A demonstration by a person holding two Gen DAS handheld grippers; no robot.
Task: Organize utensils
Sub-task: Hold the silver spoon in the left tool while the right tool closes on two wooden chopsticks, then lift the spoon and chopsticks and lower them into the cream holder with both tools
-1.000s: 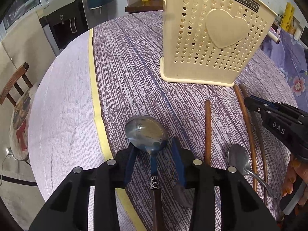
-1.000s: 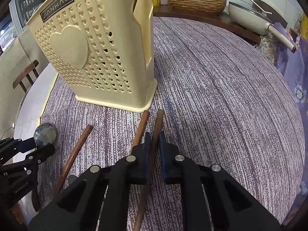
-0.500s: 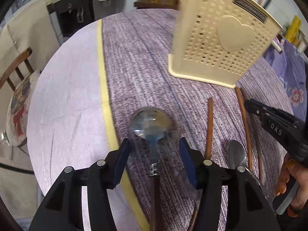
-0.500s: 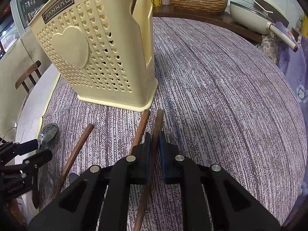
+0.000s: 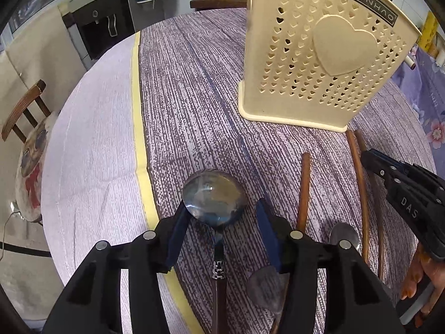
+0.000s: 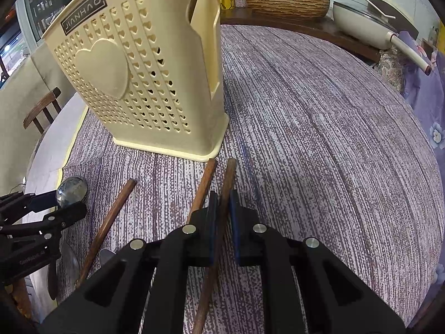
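A cream perforated utensil holder (image 5: 319,64) with a heart stands on the purple tablecloth; it also shows in the right wrist view (image 6: 144,83). My left gripper (image 5: 221,220) is open, its jaws on either side of a steel spoon (image 5: 214,197) with a dark wooden handle lying on the cloth. My right gripper (image 6: 222,211) is shut on a brown wooden chopstick (image 6: 226,183) lying in front of the holder. A second chopstick (image 6: 204,186) lies just left of it, a third (image 6: 111,217) further left. Two more spoons (image 5: 343,236) lie near the left gripper.
A yellow stripe (image 5: 139,139) runs along the cloth near the table's left edge. A wooden chair (image 5: 25,111) stands beyond that edge. A woven basket (image 6: 283,0) and a white pan (image 6: 361,27) sit on a counter behind the table.
My left gripper has opened wider around the spoon's neck, and the spoon now lies flat on the cloth. My right gripper stays shut on the chopstick in the same place.
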